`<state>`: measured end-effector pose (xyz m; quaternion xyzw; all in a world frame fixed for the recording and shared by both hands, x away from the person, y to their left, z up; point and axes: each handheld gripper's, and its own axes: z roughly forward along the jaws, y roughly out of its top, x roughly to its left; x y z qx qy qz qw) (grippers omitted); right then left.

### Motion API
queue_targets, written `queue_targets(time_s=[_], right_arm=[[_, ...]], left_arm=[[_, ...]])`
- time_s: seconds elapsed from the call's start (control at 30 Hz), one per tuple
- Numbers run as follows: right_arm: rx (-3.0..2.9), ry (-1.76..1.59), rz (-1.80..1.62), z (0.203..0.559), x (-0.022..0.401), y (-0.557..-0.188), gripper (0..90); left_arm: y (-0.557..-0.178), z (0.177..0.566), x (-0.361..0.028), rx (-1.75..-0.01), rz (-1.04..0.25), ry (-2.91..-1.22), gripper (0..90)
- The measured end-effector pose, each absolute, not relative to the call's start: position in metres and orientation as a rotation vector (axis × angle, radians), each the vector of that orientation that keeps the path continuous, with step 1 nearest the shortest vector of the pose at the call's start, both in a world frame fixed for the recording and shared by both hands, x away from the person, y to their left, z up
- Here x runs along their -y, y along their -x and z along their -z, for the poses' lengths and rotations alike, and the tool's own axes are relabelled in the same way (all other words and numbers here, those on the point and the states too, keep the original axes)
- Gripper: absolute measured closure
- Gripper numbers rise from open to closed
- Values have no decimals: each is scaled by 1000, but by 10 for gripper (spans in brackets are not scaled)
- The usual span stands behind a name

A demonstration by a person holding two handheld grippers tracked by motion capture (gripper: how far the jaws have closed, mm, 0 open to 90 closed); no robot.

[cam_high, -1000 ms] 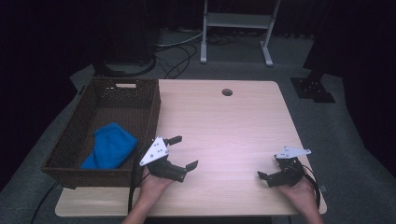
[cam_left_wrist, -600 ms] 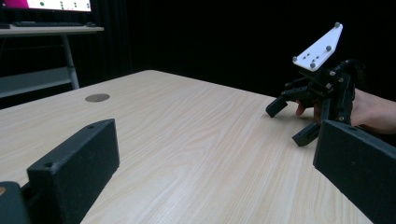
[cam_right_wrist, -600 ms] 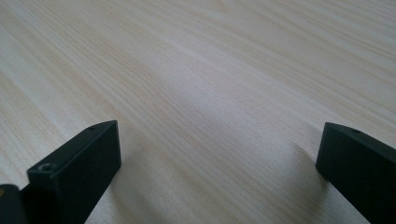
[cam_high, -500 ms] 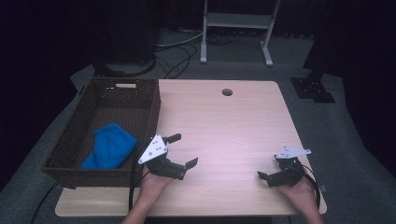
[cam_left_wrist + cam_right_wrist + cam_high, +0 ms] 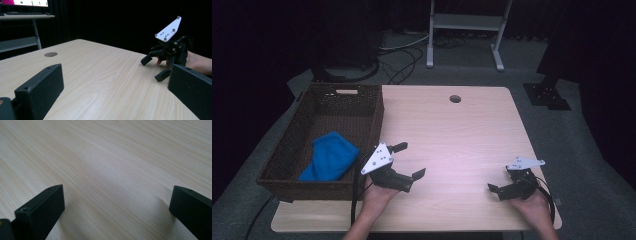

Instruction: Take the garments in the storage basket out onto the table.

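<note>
A pale wooden desk stands in a dark room, with a wicker basket at its left edge holding a crumpled blue cloth. Both the left gripper and right gripper rest near the front edge, jaws spread and empty. The cloth looks soft, light and limp, so pinching a raised fold near its middle should work best.

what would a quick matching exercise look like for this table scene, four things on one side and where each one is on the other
Things:
1. blue cloth
2. wicker basket
3. left gripper
4. right gripper

Places:
A. near the table's front right corner, jaws apart
B. on the left part of the table
C. inside the basket
D. just right of the basket, jaws apart

Pairs: 1-C, 2-B, 3-D, 4-A
</note>
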<state>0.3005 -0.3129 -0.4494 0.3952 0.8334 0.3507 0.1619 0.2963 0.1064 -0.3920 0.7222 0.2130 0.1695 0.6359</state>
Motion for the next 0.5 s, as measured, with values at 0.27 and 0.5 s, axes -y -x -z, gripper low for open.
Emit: queue_targets(time_s=[0.27, 0.5], right_arm=[[-2378, -1128, -1001, 449, 313, -301, 0], [-2378, -1128, -1001, 449, 313, -301, 0]], left_arm=[[-298, 386, -108, -485, -396, -1647, 0], [-299, 381, -109, -487, -397, -1635, 0]])
